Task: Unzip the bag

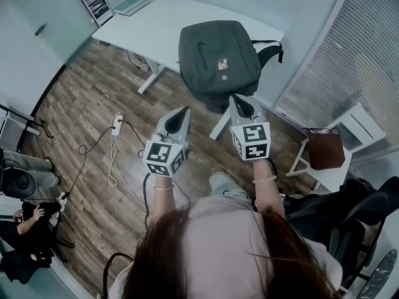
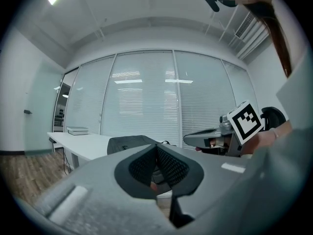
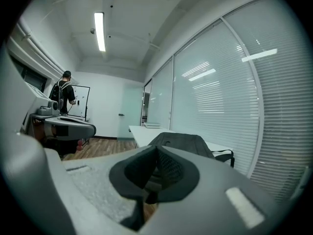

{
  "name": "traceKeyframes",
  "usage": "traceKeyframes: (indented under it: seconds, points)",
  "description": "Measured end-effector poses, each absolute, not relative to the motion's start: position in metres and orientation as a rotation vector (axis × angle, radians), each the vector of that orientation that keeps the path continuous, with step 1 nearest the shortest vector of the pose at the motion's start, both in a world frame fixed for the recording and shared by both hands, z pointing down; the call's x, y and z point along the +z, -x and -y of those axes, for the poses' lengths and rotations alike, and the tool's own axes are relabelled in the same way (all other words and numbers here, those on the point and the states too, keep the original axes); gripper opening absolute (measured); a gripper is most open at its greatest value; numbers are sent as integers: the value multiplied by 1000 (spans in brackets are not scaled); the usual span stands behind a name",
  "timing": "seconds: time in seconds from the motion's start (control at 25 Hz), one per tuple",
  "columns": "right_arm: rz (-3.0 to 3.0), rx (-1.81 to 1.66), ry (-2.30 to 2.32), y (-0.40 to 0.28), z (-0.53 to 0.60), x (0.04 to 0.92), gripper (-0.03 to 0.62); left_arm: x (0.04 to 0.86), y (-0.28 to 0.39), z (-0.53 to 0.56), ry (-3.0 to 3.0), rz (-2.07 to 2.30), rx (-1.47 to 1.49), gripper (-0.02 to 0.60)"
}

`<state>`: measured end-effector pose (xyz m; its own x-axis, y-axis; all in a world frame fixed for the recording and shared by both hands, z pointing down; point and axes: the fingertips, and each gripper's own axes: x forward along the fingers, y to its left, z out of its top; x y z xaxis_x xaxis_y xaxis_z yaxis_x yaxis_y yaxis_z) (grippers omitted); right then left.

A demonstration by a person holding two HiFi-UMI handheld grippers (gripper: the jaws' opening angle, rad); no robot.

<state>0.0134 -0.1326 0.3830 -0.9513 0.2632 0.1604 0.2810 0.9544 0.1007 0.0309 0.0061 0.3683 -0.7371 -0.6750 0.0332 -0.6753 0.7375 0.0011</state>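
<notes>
A dark grey backpack [image 1: 218,58] lies flat on the near end of a white table [image 1: 156,23], with a small badge on its front and its straps hanging off the right side. My left gripper [image 1: 185,109] and right gripper [image 1: 237,98] are held side by side over the floor, just short of the bag and apart from it. Both point at it with jaws shut and nothing between them. In the left gripper view the backpack [image 2: 129,143] shows beyond the shut gripper [image 2: 157,148]. The right gripper view has the backpack [image 3: 181,141] past the shut gripper [image 3: 157,151].
A stack of books [image 1: 132,4] lies at the table's far end. A power strip with cables [image 1: 116,126] is on the wooden floor at left. A brown bag [image 1: 325,149] sits on a white stool at right, near a black chair [image 1: 349,210]. A person [image 1: 28,220] is at lower left.
</notes>
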Motion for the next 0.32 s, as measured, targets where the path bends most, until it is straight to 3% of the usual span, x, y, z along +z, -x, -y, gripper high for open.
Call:
traceKeyframes:
  seconds: [0.32]
  points:
    - [2949, -200, 400, 11, 135, 381, 3, 370, -5, 5, -1178, 2857, 13, 11]
